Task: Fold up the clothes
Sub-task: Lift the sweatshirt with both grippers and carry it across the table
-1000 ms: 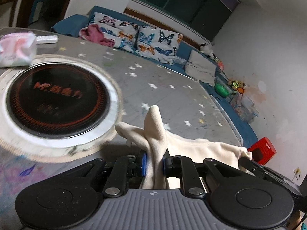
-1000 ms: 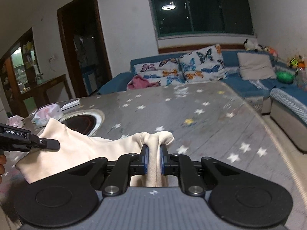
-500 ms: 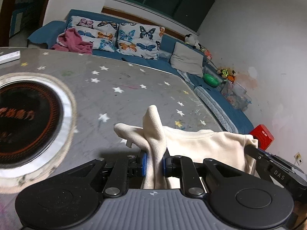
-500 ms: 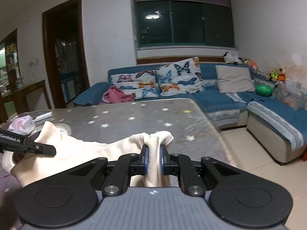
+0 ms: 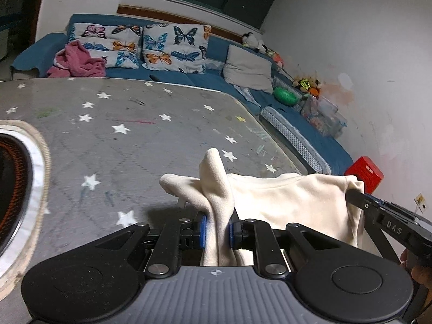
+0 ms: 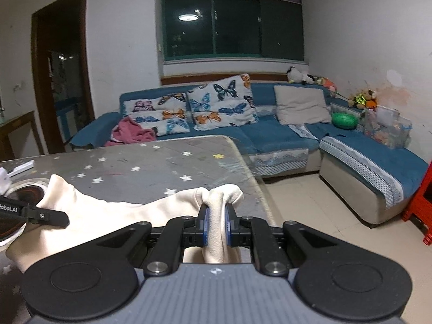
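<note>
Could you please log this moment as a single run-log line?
left gripper: shut on cream garment | right gripper: shut on cream garment | garment spans both, above starred table

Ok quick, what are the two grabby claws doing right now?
Left gripper: closed, holding the cream garment.
Right gripper: closed, holding the same garment.

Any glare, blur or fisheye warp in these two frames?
Right wrist view: ceiling lamp reflection glares in the dark window, walls bow outward. Left wrist view: table edge curves, corners vignetted black; cream garment sharp, no obvious motion blur.
</note>
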`<state>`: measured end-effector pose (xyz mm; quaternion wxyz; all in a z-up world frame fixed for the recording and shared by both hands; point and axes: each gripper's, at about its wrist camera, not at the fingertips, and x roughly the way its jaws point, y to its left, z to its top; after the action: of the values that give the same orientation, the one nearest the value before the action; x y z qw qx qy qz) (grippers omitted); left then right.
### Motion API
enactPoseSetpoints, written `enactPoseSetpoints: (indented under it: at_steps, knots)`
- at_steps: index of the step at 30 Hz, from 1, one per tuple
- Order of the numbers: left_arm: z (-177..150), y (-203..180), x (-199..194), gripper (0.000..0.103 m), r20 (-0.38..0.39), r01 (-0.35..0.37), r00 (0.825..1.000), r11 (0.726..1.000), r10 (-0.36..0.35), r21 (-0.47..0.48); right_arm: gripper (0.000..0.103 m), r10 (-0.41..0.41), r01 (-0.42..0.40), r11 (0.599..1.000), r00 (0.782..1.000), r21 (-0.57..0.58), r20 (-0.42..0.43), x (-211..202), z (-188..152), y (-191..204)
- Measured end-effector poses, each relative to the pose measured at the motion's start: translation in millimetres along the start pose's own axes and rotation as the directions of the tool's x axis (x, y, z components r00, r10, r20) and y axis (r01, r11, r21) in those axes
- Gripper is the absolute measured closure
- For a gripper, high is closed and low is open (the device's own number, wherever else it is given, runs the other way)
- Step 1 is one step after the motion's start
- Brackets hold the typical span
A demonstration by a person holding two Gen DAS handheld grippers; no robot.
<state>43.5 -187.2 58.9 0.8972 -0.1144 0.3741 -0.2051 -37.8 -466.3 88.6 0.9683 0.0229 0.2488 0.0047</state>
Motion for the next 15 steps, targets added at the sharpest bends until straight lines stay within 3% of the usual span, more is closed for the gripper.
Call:
enactPoseSetpoints:
  at_steps: [15]
  knots:
    - [-2, -6, 33, 0.086, -0.063, -0.008, 0.998, 1.000, 0.010, 0.030, 0.093, -0.058, 0.059, 0.998, 0.996, 0.016, -0.073, 34, -12, -23]
